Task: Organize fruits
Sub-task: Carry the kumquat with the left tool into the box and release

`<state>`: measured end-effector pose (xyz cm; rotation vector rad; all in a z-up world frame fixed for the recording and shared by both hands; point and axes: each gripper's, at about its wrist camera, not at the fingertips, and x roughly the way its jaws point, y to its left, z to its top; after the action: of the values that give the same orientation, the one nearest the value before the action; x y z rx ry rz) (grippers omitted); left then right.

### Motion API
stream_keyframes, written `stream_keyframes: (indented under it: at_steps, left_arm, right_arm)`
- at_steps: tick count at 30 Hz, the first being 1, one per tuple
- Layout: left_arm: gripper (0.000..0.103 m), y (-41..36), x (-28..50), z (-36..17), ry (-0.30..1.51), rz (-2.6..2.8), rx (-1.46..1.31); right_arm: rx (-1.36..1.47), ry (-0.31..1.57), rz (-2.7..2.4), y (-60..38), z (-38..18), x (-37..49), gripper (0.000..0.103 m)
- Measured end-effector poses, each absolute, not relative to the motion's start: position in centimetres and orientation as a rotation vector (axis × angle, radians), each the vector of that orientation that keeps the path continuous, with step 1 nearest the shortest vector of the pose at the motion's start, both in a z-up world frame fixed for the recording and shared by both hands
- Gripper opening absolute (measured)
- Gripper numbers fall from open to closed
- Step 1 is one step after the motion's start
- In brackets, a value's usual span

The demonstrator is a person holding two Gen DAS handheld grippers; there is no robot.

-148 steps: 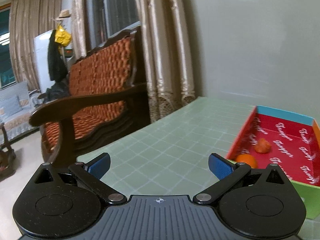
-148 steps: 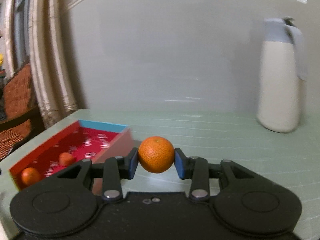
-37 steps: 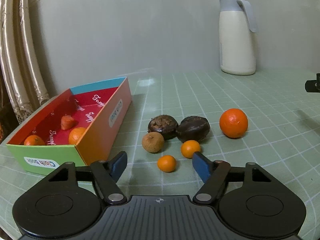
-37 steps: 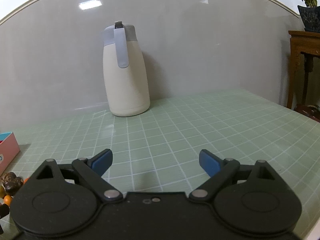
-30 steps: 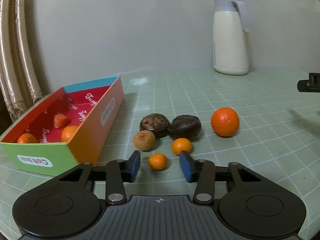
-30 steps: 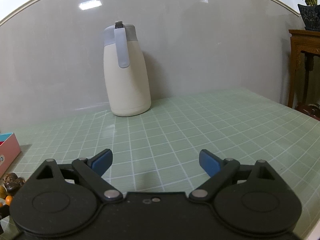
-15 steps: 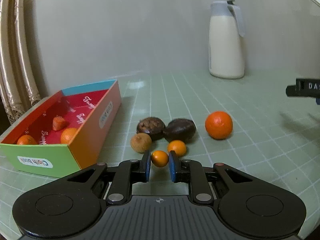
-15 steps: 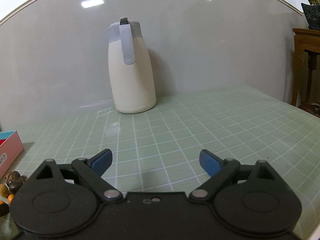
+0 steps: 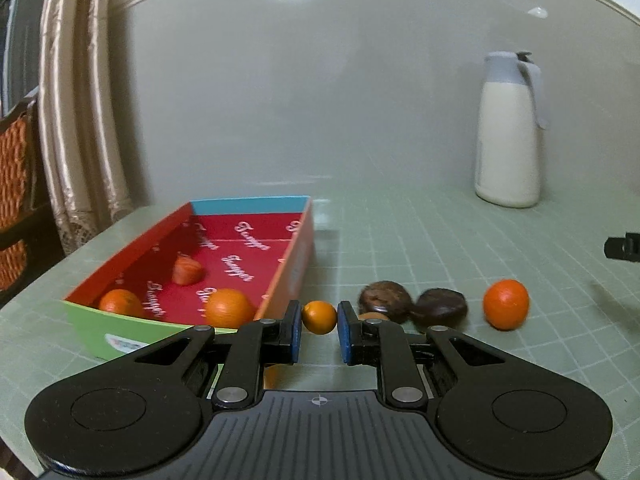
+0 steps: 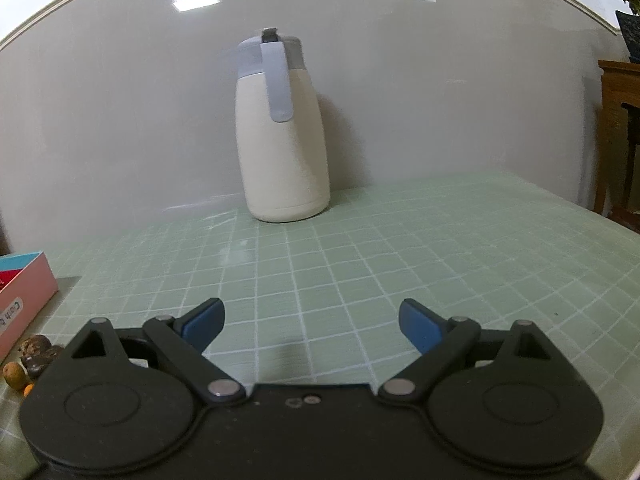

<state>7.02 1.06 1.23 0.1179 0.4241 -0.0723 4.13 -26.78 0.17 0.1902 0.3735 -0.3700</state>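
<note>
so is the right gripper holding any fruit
No, the right gripper stands wide open over the bare green table, with nothing between its blue pads.

white script lettering on box [image 9: 244, 248] floor, illegible

left tongs [image 9: 319, 330] clamped shut; right tongs [image 10: 311, 324] spread wide.

A plain grey wall [image 9: 360, 100] is seen behind; beige curtains [image 9: 80, 120] hang at upper left, 1 wooden stand [image 10: 620, 128] at right.
</note>
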Motion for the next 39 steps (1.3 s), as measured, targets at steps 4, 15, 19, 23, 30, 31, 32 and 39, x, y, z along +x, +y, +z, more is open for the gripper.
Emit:
stream_keyframes:
  at_steps: [4,15,19,23,30,31,32,39]
  left_arm:
    - [0.019,2.2,6.9,1.7,0.404,-0.065,0.095]
    - [0.019,5.6,7.5,2.9,0.361,0.04,0.054]
    - [0.019,6.9,8.4,2.9,0.38,0.096,0.036]
    - [0.019,7.8,9.1,2.7,0.398,0.143,0.021]
    - [0.019,8.3,10.1,2.3,0.437,0.177,0.019]
    - [0.019,8.3,10.2,2.2,0.442,0.18,0.019]
    - [0.019,8.4,10.4,2.2,0.449,0.182,0.016]
    - [0.02,8.7,10.5,2.0,0.458,0.212,0.014]
  right_arm:
    - [0.183,0.379,-0.353,-26.0,0.1,4.5,0.094]
    - [0.156,0.392,-0.3,-23.8,-0.1,5.7,0.094]
    - [0.15,0.395,-0.288,-23.3,-0.1,6.1,0.094]
    - [0.149,0.395,-0.279,-23.1,0.0,6.2,0.094]
    - [0.152,0.394,-0.273,-23.3,0.1,6.3,0.094]
    - [0.152,0.394,-0.272,-23.3,0.0,6.3,0.094]
    - [0.153,0.393,-0.272,-23.3,0.0,6.3,0.094]
    - [0.154,0.388,-0.244,-22.7,0.1,6.1,0.094]
